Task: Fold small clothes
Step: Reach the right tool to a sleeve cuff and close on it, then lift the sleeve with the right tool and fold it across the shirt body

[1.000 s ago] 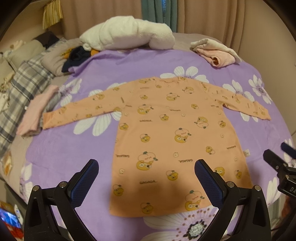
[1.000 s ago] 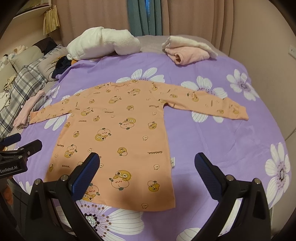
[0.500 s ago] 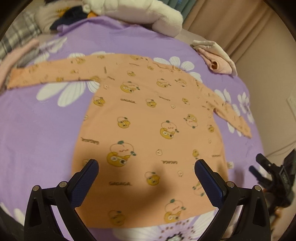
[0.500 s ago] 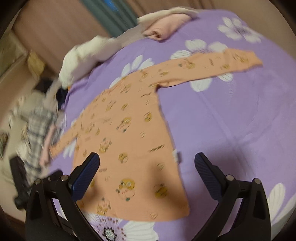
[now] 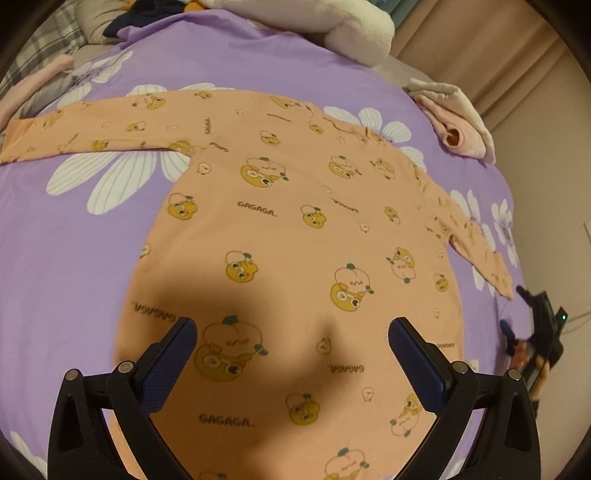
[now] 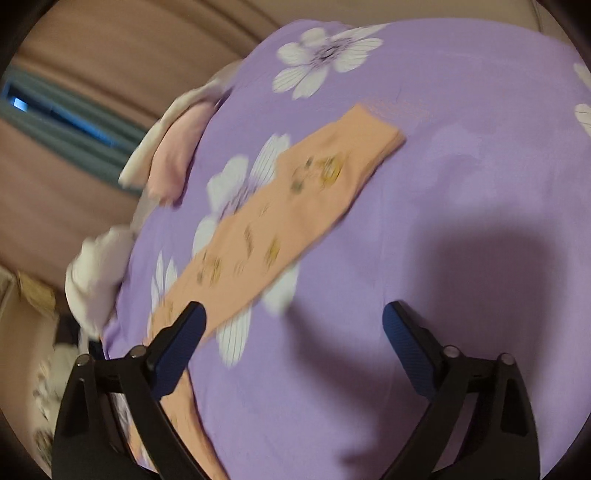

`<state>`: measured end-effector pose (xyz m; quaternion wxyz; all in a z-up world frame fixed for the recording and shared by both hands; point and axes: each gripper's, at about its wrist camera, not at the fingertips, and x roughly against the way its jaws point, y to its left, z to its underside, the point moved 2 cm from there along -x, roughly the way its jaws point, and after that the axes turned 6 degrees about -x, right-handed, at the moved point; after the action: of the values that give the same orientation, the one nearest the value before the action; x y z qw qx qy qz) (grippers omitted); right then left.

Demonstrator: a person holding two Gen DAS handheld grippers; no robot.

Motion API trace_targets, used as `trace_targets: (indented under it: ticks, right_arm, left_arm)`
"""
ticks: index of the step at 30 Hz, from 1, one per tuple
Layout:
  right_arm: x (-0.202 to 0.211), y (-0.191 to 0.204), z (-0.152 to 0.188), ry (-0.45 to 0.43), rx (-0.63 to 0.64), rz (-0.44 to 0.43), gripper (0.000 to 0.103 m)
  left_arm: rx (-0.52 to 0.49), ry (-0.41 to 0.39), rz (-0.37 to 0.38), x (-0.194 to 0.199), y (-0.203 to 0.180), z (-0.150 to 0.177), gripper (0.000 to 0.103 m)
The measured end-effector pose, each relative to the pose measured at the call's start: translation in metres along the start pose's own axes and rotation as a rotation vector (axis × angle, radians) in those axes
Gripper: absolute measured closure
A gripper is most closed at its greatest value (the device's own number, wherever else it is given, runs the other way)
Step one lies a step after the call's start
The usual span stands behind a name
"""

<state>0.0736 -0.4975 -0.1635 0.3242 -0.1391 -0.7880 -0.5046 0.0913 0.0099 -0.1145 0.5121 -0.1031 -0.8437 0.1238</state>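
Note:
An orange long-sleeved top (image 5: 295,229) printed with cartoon fruit lies flat on the purple flowered bedspread (image 5: 66,236), sleeves spread to both sides. My left gripper (image 5: 291,332) hovers open over the top's lower body, nothing between its fingers. In the blurred right wrist view, one sleeve of the top (image 6: 291,214) runs diagonally, its cuff toward the upper right. My right gripper (image 6: 291,325) is above the bedspread (image 6: 461,177) beside that sleeve; its jaws are wide and closing, with nothing between them. The right gripper (image 5: 535,332) also shows at the left wrist view's right edge.
A white fluffy blanket (image 5: 332,22) and a folded pink-and-cream garment (image 5: 454,125) lie at the bed's far side. Plaid bedding (image 5: 40,48) sits at the far left. Curtains (image 6: 92,74) hang behind the bed. The bed edge drops off near the right gripper.
Both grippers have sunk toward the bed. The left one moved in over the top's body. The right one swung out and rolled toward the top's right sleeve.

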Motion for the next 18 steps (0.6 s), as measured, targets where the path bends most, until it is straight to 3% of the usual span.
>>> trace_targets:
  ticks: [5,8,11,13,16,18]
  right_arm:
    - [-0.016,-0.010,-0.037,-0.080,-0.086,-0.042,0.018]
    - [-0.022,-0.016,-0.054,-0.114,-0.122,-0.056,0.031]
    - [-0.026,-0.026,-0.069,-0.137,-0.167,-0.083,0.046]
    - [-0.028,-0.032,-0.074,-0.145,-0.190,-0.078,0.067]
    - [-0.033,-0.042,-0.080,-0.142,-0.221,-0.060,0.090]
    - [-0.035,-0.045,-0.081,-0.138,-0.225,-0.053,0.097]
  left_arm:
    - [-0.016,0.012,-0.013,-0.009,-0.005,-0.010,0.001]
    - [-0.029,0.016,-0.020,-0.012,-0.009,-0.014,0.001]
    - [-0.034,0.022,-0.023,-0.014,-0.012,-0.017,0.001]
    - [-0.036,0.028,-0.026,-0.017,-0.012,-0.019,0.001]
    - [-0.036,0.040,-0.028,-0.020,-0.014,-0.020,0.001]
    - [-0.041,0.047,-0.035,-0.023,-0.015,-0.019,0.001]
